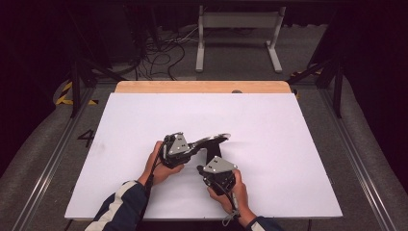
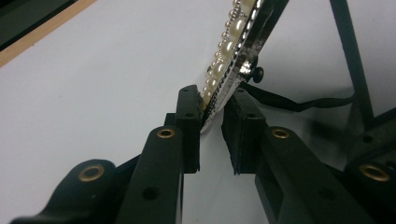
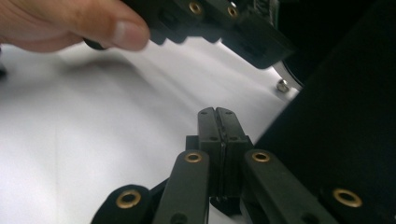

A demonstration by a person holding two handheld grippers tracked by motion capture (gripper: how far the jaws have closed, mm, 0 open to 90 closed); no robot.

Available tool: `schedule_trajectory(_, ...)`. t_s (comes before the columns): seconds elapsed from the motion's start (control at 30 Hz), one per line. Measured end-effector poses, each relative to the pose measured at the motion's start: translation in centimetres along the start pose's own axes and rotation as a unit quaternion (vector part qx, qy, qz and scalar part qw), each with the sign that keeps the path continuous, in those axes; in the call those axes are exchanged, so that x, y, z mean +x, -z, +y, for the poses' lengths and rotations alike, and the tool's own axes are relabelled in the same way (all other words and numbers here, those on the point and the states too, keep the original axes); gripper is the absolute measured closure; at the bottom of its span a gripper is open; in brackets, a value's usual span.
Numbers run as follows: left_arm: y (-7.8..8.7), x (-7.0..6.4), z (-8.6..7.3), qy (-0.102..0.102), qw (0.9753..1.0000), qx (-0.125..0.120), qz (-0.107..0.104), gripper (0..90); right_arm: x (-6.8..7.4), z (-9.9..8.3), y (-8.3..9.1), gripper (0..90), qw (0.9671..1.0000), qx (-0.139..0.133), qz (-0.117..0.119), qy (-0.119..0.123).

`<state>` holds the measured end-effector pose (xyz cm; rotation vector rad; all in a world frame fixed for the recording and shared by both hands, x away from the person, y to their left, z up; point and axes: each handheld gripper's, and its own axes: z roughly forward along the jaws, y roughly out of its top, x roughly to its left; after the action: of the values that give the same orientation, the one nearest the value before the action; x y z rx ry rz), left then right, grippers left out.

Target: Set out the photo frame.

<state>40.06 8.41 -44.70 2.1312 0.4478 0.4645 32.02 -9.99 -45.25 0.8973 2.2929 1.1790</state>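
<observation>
Near the middle of the white worktop, the left tool pinches a shiny silver frame edged with pearl beads; just right, nearer, the right tool is closed on nothing.

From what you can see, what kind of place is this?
Probably a lab or recording studio, not a home: a white-topped table stands among black curtains, loose cables run over the floor, and yellow-black hazard tape marks it.
</observation>
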Motion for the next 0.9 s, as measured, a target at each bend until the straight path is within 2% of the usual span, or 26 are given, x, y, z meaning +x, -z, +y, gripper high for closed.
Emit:
schedule_trajectory(0.07,0.0,0.0,0.0,0.0,1.0,-0.002,-0.001,75.9,0.2,0.2,-0.1,90.0,1.0,-0.004,0.006,-0.005)
schedule_trajectory(0.17,-0.2,-0.1,0.1,0.008,0.9998,-0.014,-0.013,67.9,0.6,0.2,-0.5,90.0,1.0,0.001,0.005,0.0)
schedule_trajectory(0.27,-0.2,-0.2,0.3,0.007,0.9999,-0.013,-0.008,66.0,0.5,0.1,-0.6,90.0,1.0,0.004,-0.001,-0.001)
schedule_trajectory(0.33,-0.1,-0.1,0.2,0.009,0.9998,-0.015,0.0,73.1,0.3,0.1,-0.5,90.0,0.9998,0.005,-0.016,-0.005)
schedule_trajectory(0.37,-0.1,0.0,0.1,0.011,0.9998,-0.015,-0.003,73.8,0.2,0.1,-0.5,90.0,0.9998,0.005,-0.02,-0.005)
schedule_trajectory(0.77,0.4,-0.8,0.4,-0.025,0.9997,0.001,0.005,78.2,-0.2,-0.2,0.0,90.0,0.9991,0.011,-0.031,-0.026)
schedule_trajectory(0.9,0.5,-1.1,0.5,-0.037,0.9992,0.007,0.01,79.0,-0.3,-0.4,0.3,90.0,0.9992,0.01,-0.03,-0.025)
